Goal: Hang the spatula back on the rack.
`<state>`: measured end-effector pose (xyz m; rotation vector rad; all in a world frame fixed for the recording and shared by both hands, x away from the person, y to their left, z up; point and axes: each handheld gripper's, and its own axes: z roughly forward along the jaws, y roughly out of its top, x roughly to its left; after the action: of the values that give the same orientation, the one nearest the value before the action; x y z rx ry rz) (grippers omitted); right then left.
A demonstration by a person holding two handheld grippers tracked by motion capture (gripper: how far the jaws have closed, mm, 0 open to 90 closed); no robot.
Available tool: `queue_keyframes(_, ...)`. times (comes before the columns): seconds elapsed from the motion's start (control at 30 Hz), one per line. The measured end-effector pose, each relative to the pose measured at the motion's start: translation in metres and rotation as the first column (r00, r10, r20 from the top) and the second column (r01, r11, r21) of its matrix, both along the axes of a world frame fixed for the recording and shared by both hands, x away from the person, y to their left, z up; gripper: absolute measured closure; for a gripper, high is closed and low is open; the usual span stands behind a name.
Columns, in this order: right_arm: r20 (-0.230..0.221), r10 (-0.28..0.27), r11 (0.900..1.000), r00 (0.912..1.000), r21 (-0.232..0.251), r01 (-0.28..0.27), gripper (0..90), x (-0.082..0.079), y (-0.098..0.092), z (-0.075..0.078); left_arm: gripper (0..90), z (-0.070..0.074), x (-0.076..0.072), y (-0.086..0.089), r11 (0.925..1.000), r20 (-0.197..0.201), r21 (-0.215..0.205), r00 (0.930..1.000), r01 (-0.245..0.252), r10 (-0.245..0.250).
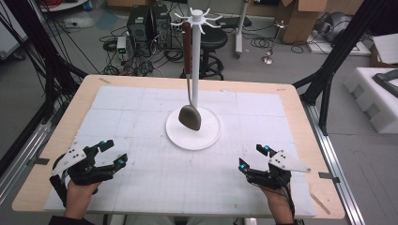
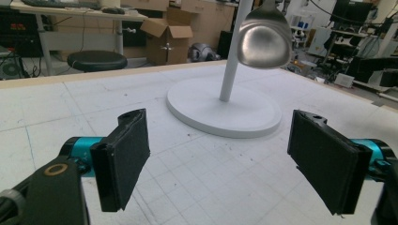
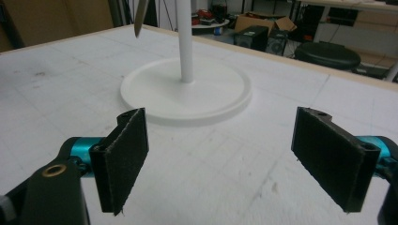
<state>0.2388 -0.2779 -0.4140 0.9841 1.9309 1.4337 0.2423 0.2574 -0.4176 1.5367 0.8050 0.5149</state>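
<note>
A wide wooden table [image 1: 300, 112] covered by a white gridded mat [image 1: 141, 178] is seen from the high view, and near its middle a white rack [image 1: 195, 56] is planted on a round base [image 1: 210, 136], its post upright and its hooks spread at the top. From one of those hooks a ladle [image 1: 188, 84] is hung, so that its long axis runs straight down: the brown handle is at the top and the metal bowl is carried low over the base, apparently clear of it. In the left gripper view the bowl of the ladle [image 2: 263, 40] is seen ahead and above. The left gripper [image 1: 104, 154] is rested low at the near left edge with its jaws spread and nothing between them; the right gripper [image 1: 253, 157] is held low at the near right, jaws likewise spread wide and empty. From both, the ladle lies forward and toward the table's centre line, hanging just left of the post, so it is judged slightly nearer the left gripper. Any reach would have to rise toward the vertical handle.
</note>
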Motion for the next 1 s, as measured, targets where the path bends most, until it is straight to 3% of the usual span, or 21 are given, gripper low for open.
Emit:
queue_keyframes(0.2,0.002,-0.037,0.999,0.9993,0.008,0.037,18.3,-0.008,-0.013,-0.009,23.0,-0.001,-0.001,-0.001,1.0,-0.004,0.002,1.0,0.005,-0.005)
queue_keyframes(0.53,0.012,-0.068,0.998,0.9976,0.021,0.067,18.3,-0.016,-0.017,-0.01,23.3,-0.008,-0.005,0.007,0.9987,-0.004,-0.048,0.9998,-0.019,0.019)
queue_keyframes(1.0,0.008,-0.081,0.996,0.9967,0.039,0.081,18.3,-0.018,-0.019,-0.009,23.4,-0.009,-0.006,0.006,0.9991,-0.008,-0.038,0.9998,-0.019,0.019)
